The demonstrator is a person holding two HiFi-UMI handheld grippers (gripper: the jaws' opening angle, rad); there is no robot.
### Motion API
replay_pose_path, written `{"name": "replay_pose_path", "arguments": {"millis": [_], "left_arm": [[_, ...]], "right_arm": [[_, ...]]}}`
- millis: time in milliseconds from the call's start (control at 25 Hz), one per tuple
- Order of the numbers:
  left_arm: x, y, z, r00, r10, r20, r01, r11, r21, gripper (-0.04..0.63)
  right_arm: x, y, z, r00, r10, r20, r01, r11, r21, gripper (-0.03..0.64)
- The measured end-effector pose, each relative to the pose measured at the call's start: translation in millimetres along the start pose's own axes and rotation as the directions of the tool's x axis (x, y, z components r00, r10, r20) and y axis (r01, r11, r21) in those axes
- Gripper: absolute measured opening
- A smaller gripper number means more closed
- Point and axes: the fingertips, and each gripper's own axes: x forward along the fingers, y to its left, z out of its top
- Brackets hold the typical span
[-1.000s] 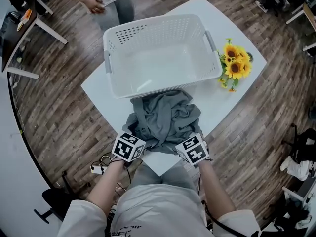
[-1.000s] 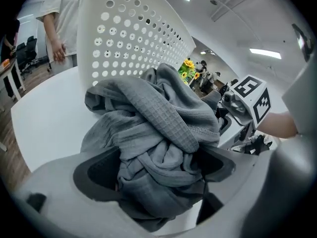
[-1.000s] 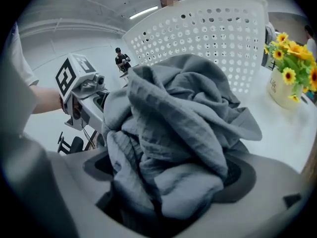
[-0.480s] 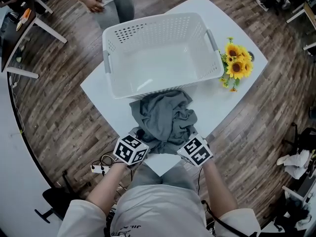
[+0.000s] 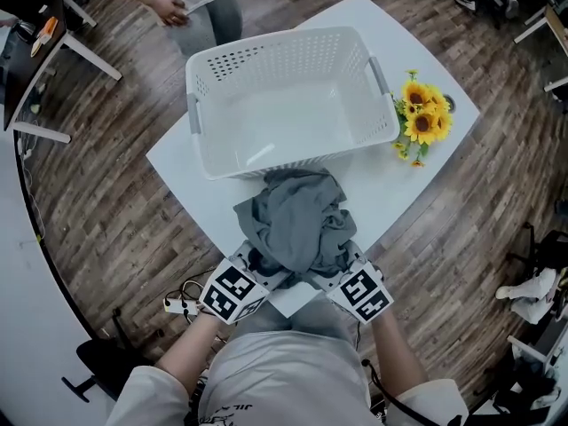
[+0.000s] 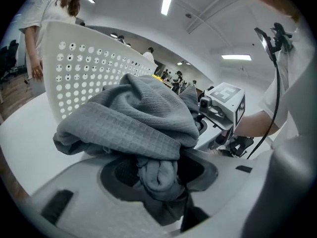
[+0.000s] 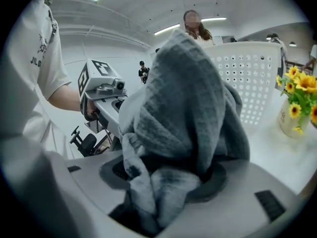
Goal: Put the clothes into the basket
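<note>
From my head view, the white basket (image 5: 293,156) stood on the white table (image 5: 404,189), its perforated walls upright and its pale floor bare. The grey clothes (image 5: 297,220) were bunched on the table just in front of the basket's near wall, touching it, and none of the cloth was inside. My left gripper (image 5: 257,278) bit into the near left edge of the bundle and my right gripper (image 5: 330,278) into the near right edge. A bunch of sunflowers (image 5: 424,118) stood beside the basket's right end.

In the left gripper view, my jaws were closing with a twisted fold of the clothes (image 6: 133,118) pinched between them. The rest was heaped over the jaws, the basket (image 6: 81,78) wall stood behind it, and the right gripper (image 6: 203,120) was at the far side of the heap.

In the right gripper view, those jaws were likewise closing on a thick fold of the clothes (image 7: 188,108), which rose high in front of the basket (image 7: 252,78). The left gripper (image 7: 118,114) met the bundle from the other side. My shirt (image 7: 34,38) bore dark lettering beginning "JIL"; the rest I could not read
</note>
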Motion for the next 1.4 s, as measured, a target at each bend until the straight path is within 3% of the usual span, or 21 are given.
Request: {"name": "replay_pose_path", "arguments": {"millis": [640,960,1400], "left_arm": [[-50,-54,61,0.993,0.019,0.114,-0.028,0.996,0.083,0.196],[-85,-72,119,0.981,0.037,0.19,-0.066,0.987,0.147,0.196],[-135,-73,217,0.95,0.083,0.3,-0.161,0.955,0.247,0.198]], "right_arm": [[-73,27,59,0.992,-0.09,0.084,0.099,0.988,-0.117,0.268],[-114,30,116,0.98,-0.133,0.146,0.159,0.969,-0.189,0.268],[-158,14,215,0.954,-0.156,0.255,0.228,0.93,-0.287,0.268]]}}
